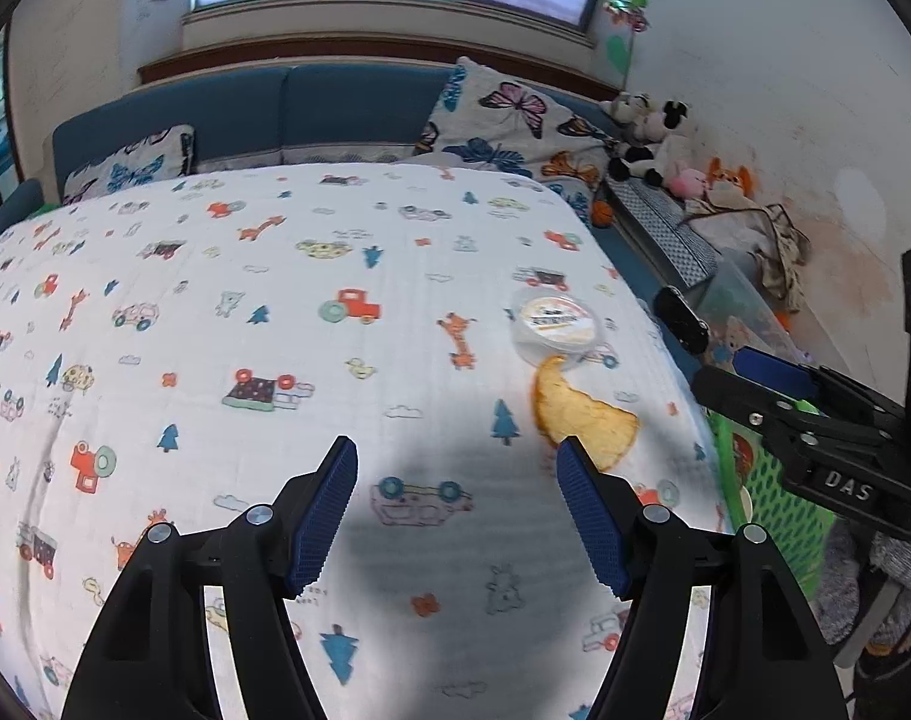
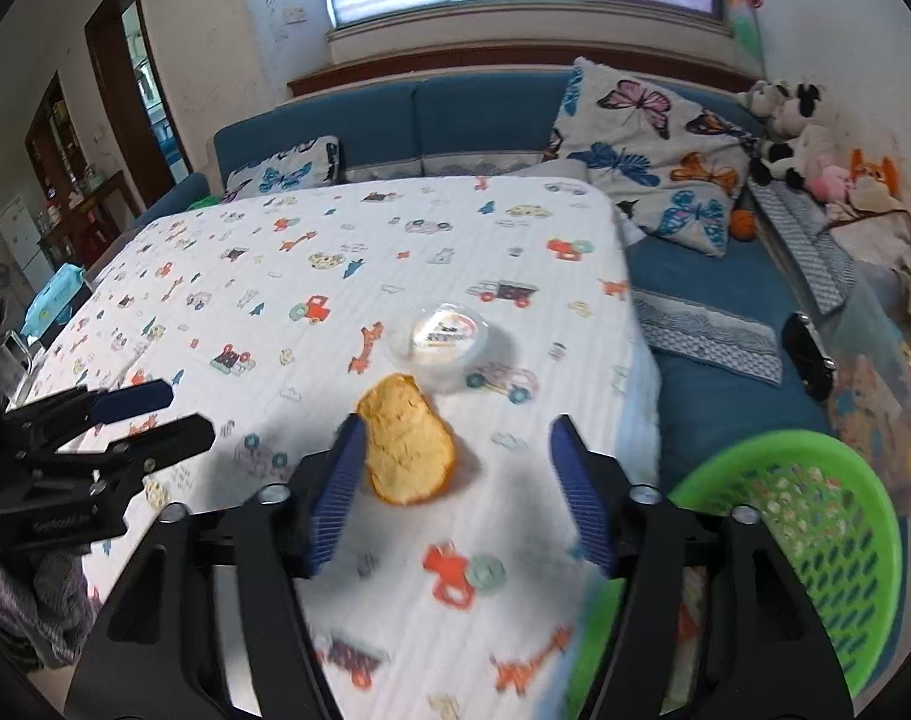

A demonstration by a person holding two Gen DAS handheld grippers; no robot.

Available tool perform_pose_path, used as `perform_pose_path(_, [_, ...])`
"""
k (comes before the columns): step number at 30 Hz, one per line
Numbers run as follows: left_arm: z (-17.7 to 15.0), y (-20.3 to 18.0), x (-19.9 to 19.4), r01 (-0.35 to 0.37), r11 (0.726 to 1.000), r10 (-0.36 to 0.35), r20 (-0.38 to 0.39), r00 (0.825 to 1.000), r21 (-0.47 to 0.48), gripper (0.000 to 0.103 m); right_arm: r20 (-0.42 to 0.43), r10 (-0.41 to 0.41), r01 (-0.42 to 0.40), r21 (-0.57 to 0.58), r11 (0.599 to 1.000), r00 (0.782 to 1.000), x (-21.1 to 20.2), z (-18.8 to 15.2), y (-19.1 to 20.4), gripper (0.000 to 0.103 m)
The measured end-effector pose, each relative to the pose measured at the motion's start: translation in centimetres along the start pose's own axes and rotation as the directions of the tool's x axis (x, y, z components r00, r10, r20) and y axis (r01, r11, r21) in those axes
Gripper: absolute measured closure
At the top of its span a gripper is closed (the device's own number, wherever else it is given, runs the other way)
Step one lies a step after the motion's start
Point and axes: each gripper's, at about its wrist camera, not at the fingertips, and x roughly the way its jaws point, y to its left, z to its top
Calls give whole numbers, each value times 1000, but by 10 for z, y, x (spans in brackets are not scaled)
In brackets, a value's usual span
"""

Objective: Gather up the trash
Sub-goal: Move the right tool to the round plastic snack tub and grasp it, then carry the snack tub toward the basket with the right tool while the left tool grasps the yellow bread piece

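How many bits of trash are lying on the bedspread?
2: a yellow peel near the bedspread's right edge, and a clear plastic cup just beyond it, touching or nearly so. More may lie out of view.

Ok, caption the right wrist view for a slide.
Open right gripper above orange peel on the patterned sheet, green basket alongside.

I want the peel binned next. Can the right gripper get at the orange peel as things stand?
Probably yes. The right gripper is open and empty, and the orange peel lies flat on the sheet just ahead of its jaws, with nothing between; the plastic cup sits behind it.
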Motion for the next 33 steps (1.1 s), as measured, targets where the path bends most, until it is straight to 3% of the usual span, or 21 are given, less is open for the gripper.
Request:
perform_pose_path(18, [8, 29, 32, -12, 998, 9, -38, 999, -62, 36, -100, 28, -30, -21, 999, 995, 104, 24, 5, 29])
perform_pose_path(24, [6, 29, 40, -6, 998, 2, -55, 998, -66, 36, -99, 19, -21, -23, 999, 995, 116, 27, 6, 29])
perform_pose_path(27, [7, 29, 44, -3, 998, -1, -59, 998, -65, 36, -95, 14, -16, -18, 1000, 995, 117, 28, 5, 36])
perform_pose_path(33, [7, 24, 49, 12, 998, -16, -66, 998, -63, 36, -64, 5, -6, -20, 1000, 998, 101, 28, 1, 37])
